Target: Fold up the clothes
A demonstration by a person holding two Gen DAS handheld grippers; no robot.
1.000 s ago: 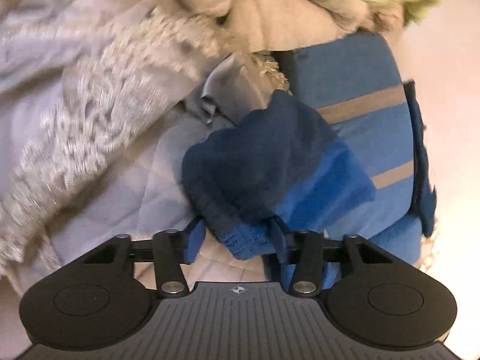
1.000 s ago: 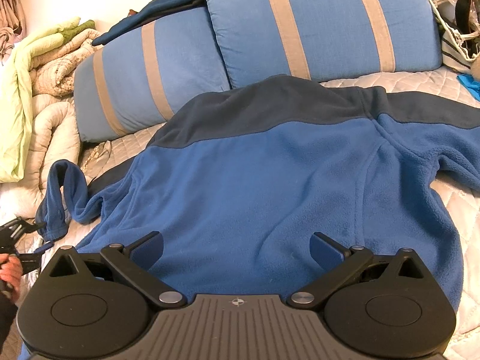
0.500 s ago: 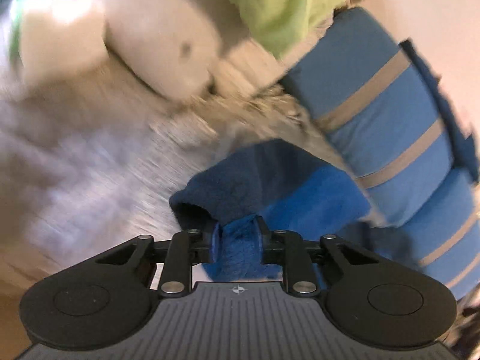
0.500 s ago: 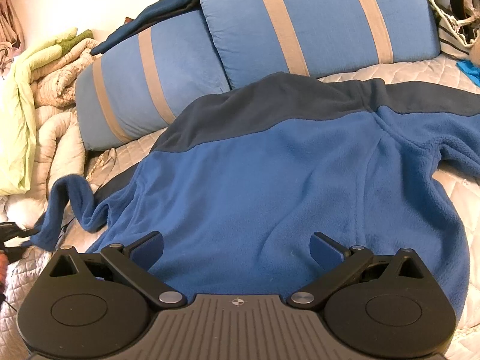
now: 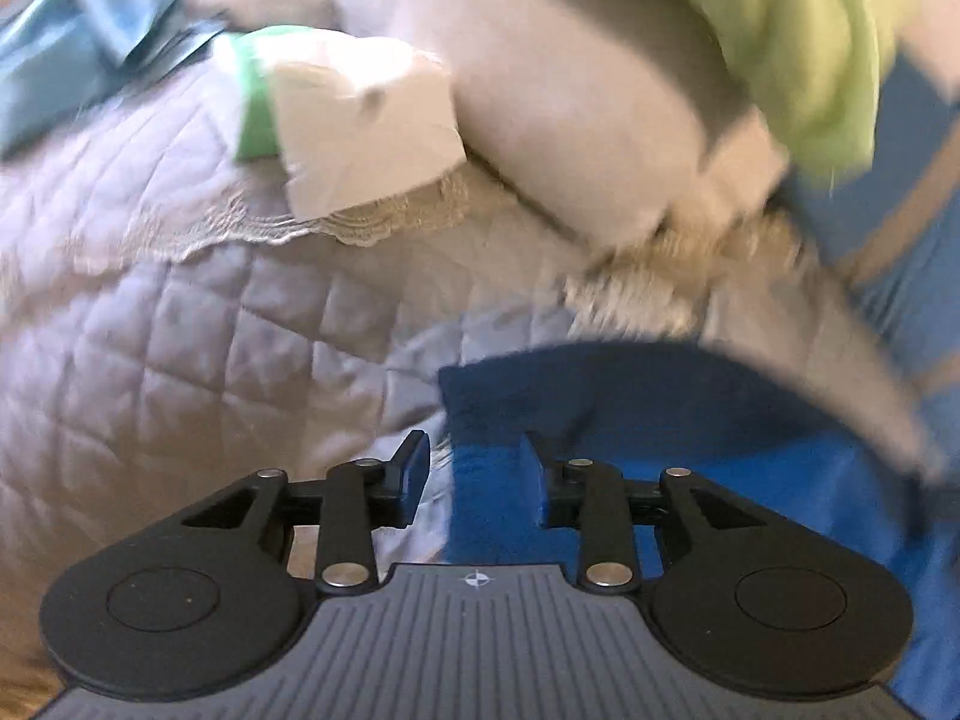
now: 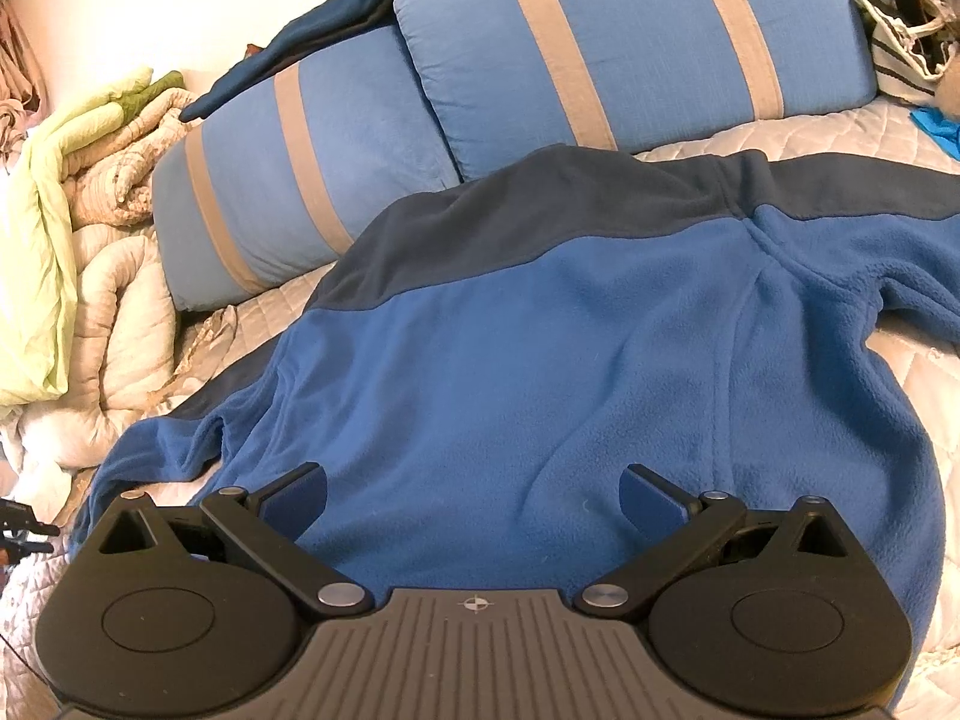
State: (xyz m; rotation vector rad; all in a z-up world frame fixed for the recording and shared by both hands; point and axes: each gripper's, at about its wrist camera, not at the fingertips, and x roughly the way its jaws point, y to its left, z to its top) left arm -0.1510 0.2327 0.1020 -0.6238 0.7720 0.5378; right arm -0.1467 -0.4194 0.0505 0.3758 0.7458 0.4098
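The blue fleece jacket (image 6: 540, 372) lies spread back-up on the quilted bedspread (image 6: 924, 138), filling the frame's centre. The right gripper (image 6: 474, 495) is held wide apart above its hem. The left gripper (image 5: 474, 468), jaws parted, sits over the sleeve cuff (image 5: 576, 414); that cuff should be pinched fully before folding inward. The white box (image 5: 360, 126), upper left, is shown only in the left wrist view.

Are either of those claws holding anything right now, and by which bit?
The right claw is wide open over the blue fleece jacket, holding nothing. The left claw has sleeve fabric between its fingers; whether it grips cannot be told.
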